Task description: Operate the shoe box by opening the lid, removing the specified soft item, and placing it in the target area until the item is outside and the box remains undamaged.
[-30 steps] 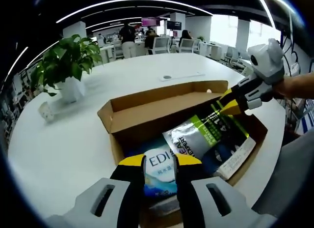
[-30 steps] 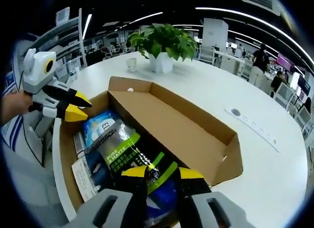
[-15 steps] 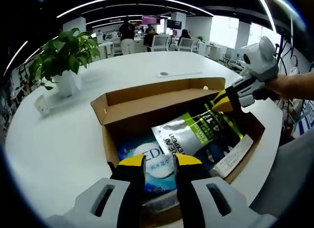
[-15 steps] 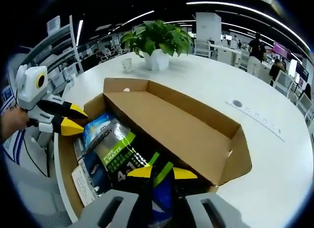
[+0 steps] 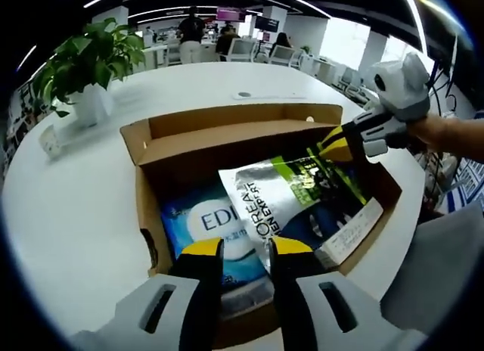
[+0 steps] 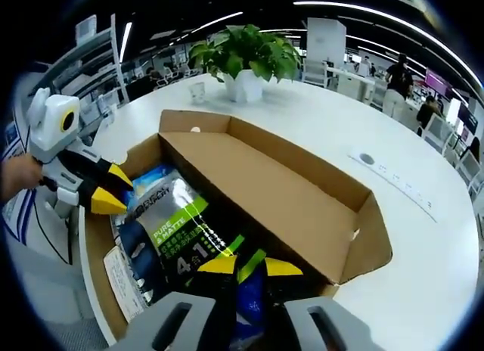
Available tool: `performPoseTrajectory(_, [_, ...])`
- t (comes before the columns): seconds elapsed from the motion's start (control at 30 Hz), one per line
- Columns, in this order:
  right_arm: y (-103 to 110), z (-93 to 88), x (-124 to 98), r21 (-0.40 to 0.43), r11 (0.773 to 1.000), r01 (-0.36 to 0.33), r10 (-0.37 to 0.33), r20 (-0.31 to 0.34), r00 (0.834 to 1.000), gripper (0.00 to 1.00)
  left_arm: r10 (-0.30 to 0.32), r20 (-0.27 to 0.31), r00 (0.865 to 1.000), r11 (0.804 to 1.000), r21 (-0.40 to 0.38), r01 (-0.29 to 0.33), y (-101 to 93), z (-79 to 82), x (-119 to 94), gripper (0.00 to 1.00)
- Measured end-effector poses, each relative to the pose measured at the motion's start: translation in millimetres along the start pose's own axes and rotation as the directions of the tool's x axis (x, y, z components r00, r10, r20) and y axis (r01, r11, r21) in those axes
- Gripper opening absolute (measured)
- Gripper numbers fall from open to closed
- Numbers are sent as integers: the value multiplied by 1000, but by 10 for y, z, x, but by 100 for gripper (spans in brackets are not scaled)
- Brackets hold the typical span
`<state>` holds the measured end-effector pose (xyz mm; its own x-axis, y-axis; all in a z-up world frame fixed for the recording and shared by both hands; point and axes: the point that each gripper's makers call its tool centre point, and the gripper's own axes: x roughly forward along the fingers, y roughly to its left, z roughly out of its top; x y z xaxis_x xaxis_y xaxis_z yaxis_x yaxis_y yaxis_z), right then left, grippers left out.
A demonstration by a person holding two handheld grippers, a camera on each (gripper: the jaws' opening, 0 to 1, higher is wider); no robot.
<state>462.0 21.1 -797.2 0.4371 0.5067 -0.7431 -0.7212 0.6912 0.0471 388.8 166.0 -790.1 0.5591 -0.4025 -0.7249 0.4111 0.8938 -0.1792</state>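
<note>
My right claw [image 6: 250,267] is clamped on the silver pouch [image 5: 291,203] in the box [image 5: 189,135]; it reads "MEN EXPERT". My left claw [image 5: 246,249] stands apart.

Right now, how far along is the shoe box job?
Done: the cardboard box is open, its lid folded back. In hand: the right gripper is shut on one end of the silver and green pouch, which looks partly raised over the blue pack but is still inside the box. The left gripper holds nothing, at the pouch's other end. Left: lift the pouch clear and set it on the white table.
</note>
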Motion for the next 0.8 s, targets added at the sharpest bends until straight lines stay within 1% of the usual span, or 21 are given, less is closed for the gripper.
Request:
performPoseTrajectory(0.1, [3,1,6,-5,1000,1,-1,0,1000,6,-10,-16,1000,1000,-11,9,-15,-29,33,22])
performPoseTrajectory(0.2, [1,-1,10,-4,1000,0,0,-1,1000,6,-35,-29,999,999,-37,34,-54,-49,69,20])
performPoseTrajectory(0.3, [4,-2,9,1,1000,-2,2,-1,1000,6,-63,-39,997,996,-68,60,-89,-67,105,15])
performPoseTrajectory(0.37, [2,1,7,6,1000,-3,3,0,1000,6,-89,-38,995,994,-70,86,-134,-69,102,11])
performPoseTrajectory(0.47, [0,2,3,15,1000,-5,5,2,1000,6,-101,-40,994,993,-72,98,-143,-76,107,10])
performPoseTrajectory(0.57, [0,3,4,18,1000,-6,6,2,1000,6,-109,-38,993,991,-87,105,-140,-75,107,8])
performPoseTrajectory(0.63, [0,7,3,26,1000,-9,9,7,1000,6,-101,-39,994,992,-81,97,-115,-73,111,3])
performPoseTrajectory(0.8, [2,12,-15,67,997,-28,26,23,999,5,-93,-54,994,994,-64,89,-127,-80,117,1])
